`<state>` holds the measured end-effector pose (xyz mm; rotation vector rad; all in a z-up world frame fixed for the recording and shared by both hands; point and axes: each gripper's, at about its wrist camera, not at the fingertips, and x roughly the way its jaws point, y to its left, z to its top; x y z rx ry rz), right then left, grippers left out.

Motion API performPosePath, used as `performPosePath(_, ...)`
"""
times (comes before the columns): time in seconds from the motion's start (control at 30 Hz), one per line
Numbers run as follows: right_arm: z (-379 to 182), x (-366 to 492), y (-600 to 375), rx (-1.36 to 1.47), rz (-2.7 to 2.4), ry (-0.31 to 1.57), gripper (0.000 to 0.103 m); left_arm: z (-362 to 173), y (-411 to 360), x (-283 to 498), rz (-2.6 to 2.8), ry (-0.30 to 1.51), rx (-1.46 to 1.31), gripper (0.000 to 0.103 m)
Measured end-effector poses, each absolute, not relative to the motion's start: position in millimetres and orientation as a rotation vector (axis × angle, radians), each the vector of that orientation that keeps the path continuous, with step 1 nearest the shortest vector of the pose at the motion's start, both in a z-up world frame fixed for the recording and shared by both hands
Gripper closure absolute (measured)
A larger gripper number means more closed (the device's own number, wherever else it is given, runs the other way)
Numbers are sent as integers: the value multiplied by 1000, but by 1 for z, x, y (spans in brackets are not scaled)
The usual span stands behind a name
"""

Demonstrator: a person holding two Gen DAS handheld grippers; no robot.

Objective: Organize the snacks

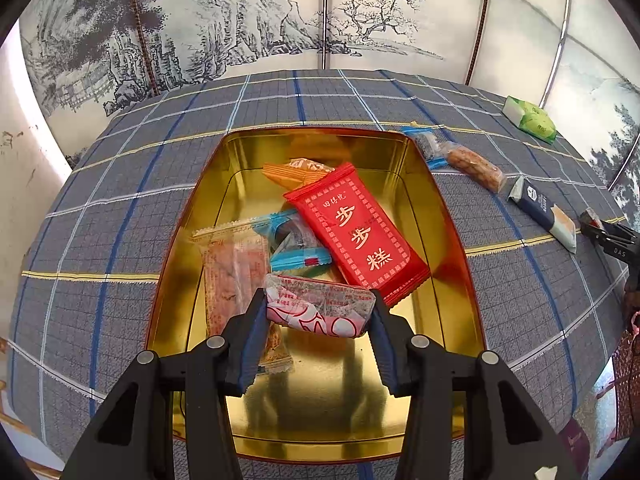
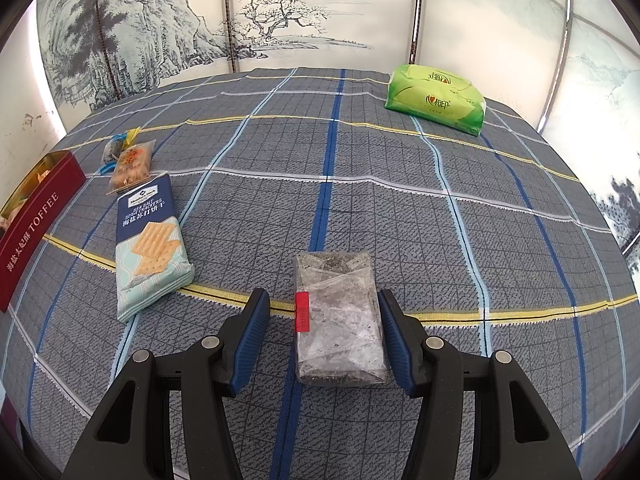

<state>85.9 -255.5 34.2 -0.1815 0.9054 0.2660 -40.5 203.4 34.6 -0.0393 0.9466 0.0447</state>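
Snacks into tin (image 1: 404, 148)
Left tongs (image 1: 320, 312) grip pink packet (image 1: 320, 308): release low. Right tongs (image 2: 324, 332) open astride grey packet (image 2: 340, 320): centre, close.

Plaid-clothed table (image 2: 360, 208), tin (image 1: 448, 216), crackers (image 2: 150, 248), tissues (image 2: 436, 98)

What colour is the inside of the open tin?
Shiny gold inside the tin; its outer wall is dark red. The left wrist view shows it best.

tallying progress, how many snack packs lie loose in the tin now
4: an orange pack at the back, a red pack right, a blue pack centre, a clear pack left. Some may be hidden underneath.
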Motion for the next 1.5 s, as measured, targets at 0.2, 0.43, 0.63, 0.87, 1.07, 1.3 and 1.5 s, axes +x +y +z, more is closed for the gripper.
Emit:
performPosePath(0.2,34,86,-256,-182,268,905,47,32,202,-39,44,955,-38,59)
performPosePath(0.43,34,86,-256,-182,267,905,47,26,199,-35,53,973,-30,59)
performPosePath(0.63,34,86,-256,-182,267,905,47,22,201,-33,67,995,-33,59)
performPosePath(0.87,34,86,-256,-183,267,905,47,21,201,-31,75,975,-19,59)
performPosePath(1.07,34,87,-256,-185,264,905,46,20,204,-29,90,965,0,57)
performPosePath(1.3,34,88,-256,-187,239,910,44,26,200,-32,94,917,58,34)
performPosePath(1.5,35,89,-252,-168,205,933,47,43,194,-40,109,833,111,21)
